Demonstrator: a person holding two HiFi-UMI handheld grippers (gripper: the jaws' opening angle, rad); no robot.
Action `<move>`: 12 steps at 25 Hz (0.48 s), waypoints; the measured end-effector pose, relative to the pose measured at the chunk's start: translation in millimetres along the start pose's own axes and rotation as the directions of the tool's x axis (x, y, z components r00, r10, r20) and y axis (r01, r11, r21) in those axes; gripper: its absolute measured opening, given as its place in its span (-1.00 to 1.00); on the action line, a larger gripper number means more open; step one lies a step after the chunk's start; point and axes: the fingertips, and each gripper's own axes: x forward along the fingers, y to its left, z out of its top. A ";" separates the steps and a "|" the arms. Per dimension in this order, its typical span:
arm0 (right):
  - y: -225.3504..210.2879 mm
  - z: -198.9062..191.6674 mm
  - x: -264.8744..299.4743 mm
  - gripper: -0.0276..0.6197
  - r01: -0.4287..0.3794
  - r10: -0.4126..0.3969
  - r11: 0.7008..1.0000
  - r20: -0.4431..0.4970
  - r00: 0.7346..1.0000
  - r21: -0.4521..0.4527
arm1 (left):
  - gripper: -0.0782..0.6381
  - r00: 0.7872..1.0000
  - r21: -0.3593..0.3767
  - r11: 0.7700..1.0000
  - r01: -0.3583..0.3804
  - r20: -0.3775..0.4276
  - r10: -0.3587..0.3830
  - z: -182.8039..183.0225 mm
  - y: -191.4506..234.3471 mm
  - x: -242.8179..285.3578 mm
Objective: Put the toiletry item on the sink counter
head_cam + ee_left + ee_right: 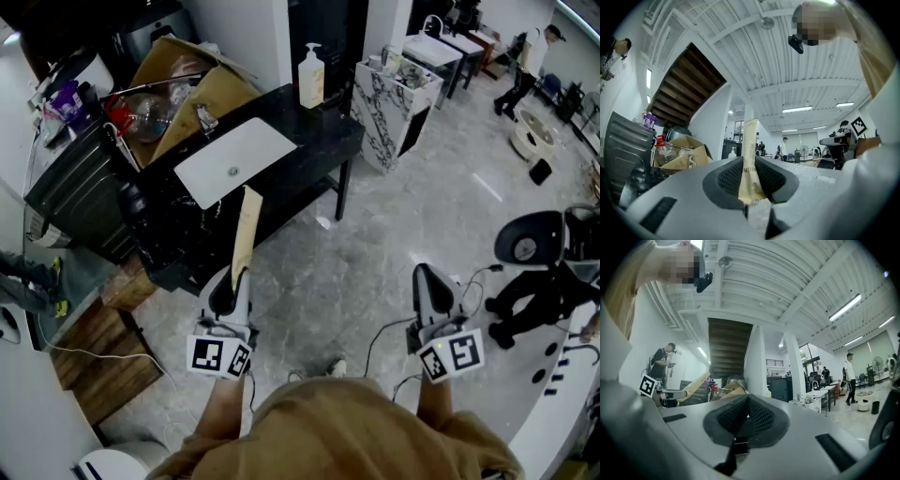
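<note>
A long cream toiletry tube (246,228) sticks out forward from my left gripper (232,274), which is shut on its crimped end. In the left gripper view the tube (750,154) stands between the two dark pads (729,178), pinched at its base. The tube's far tip reaches toward the black sink counter (319,141) with its white basin (234,159). My right gripper (427,279) hangs over the floor at the right, shut with nothing between its pads (761,418).
A pump soap bottle (311,77) stands at the counter's back right. A cardboard box (183,89) with clutter and a dark ribbed bin (80,183) sit left of the basin. A marbled white cabinet (394,103) stands beyond. Cables and a black stand (530,272) lie on the floor at right.
</note>
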 end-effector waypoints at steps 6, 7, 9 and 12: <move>-22.6 3.5 4.1 -0.91 -0.007 0.007 1.000 0.005 1.000 -0.001 | -0.58 1.000 0.004 1.000 -0.004 -0.003 0.004 -0.3 -13.1 18.8; -25.9 2.5 4.4 -0.91 -0.008 0.008 1.000 0.004 1.000 0.000 | -0.58 1.000 0.004 1.000 -0.004 -0.005 0.004 -1.5 -15.2 21.5; -31.5 1.1 5.2 -0.91 -0.008 0.008 1.000 0.003 1.000 0.001 | -0.58 1.000 0.004 1.000 -0.004 -0.009 0.004 -4.3 -18.6 26.2; -40.9 0.2 6.4 -0.91 -0.010 0.010 1.000 0.003 1.000 -0.001 | -0.58 1.000 0.008 1.000 -0.006 -0.012 0.006 -6.0 -24.0 33.3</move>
